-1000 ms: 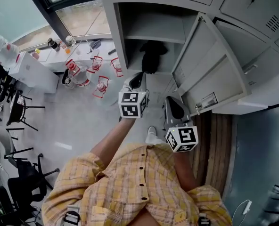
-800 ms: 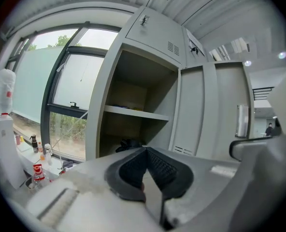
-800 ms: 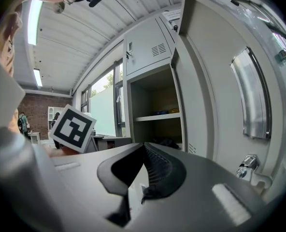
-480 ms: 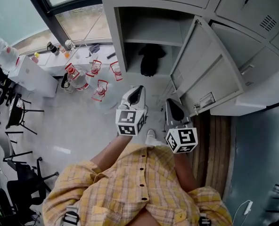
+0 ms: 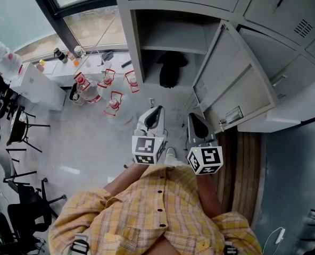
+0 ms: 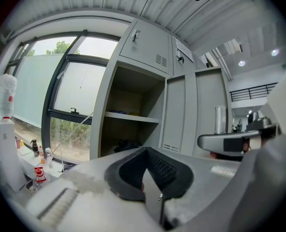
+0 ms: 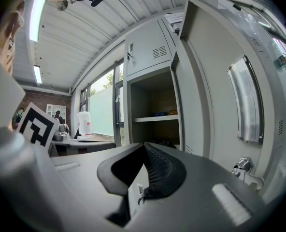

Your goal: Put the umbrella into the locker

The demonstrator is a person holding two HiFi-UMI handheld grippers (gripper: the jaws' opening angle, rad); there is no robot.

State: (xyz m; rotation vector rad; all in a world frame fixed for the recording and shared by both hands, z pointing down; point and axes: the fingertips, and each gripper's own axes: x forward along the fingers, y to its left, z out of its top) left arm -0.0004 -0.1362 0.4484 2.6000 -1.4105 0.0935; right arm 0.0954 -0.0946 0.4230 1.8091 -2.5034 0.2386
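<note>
A black folded umbrella (image 5: 170, 68) lies in the lower compartment of the open grey locker (image 5: 133, 41), under its shelf (image 5: 173, 49). It shows as a dark lump (image 6: 126, 145) in the left gripper view. The locker door (image 5: 233, 84) stands swung open to the right. My left gripper (image 5: 156, 111) is shut and empty, held close to the person's chest, well back from the opening. Beside it my right gripper (image 5: 194, 117) is shut with nothing in it. In their own views, the left gripper (image 6: 145, 151) and right gripper (image 7: 144, 146) both point level toward the locker.
Several water bottles in red holders (image 5: 108, 85) stand on the floor left of the locker. A white desk (image 5: 38, 81) and black chairs (image 5: 19, 124) fill the left side, below a window. Closed locker doors (image 5: 285, 15) run on to the right.
My left gripper has drawn back from the locker toward the person, staying shut. The umbrella stays in the locker. The right gripper has not moved.
</note>
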